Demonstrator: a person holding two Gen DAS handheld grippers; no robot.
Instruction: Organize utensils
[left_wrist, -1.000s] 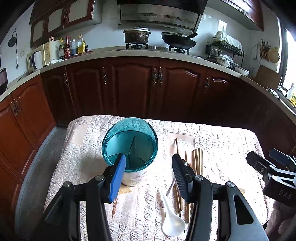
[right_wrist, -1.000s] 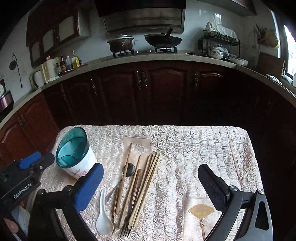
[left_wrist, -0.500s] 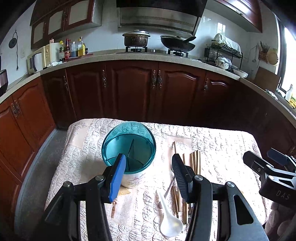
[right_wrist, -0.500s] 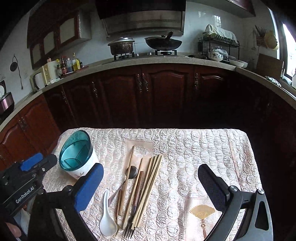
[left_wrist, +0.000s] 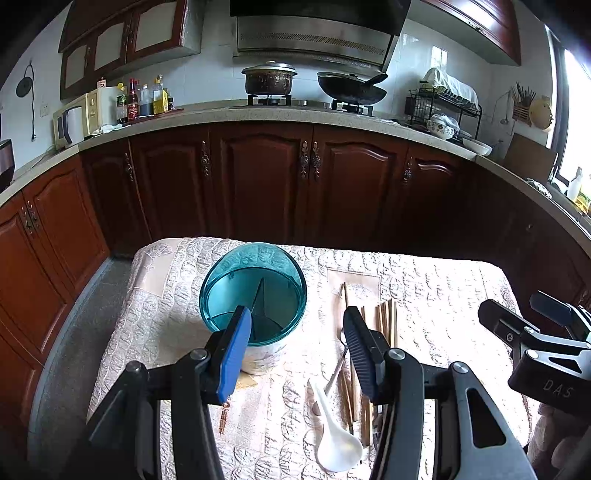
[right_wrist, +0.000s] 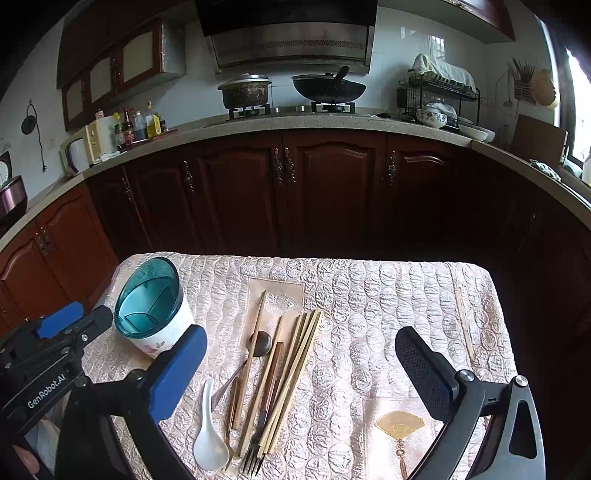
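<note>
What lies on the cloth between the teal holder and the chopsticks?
In the right wrist view only bare quilted tablecloth separates the teal utensil holder from the bundle of chopsticks; the white spoon lies nearer the camera.

One holder (right_wrist: 149, 314) stands on the surface (right_wrist: 388, 314). Beside it lie one white spoon (right_wrist: 209, 443), one metal spoon (right_wrist: 258, 345) and one fork (right_wrist: 258, 435). The chopsticks (right_wrist: 295, 362) overlap too closely for an exact count. On the stove are one pot (right_wrist: 245, 92) and one wok (right_wrist: 328, 88).

Home kitchen: stove (left_wrist: 310, 99), wooden cabinets (left_wrist: 258, 184).
</note>
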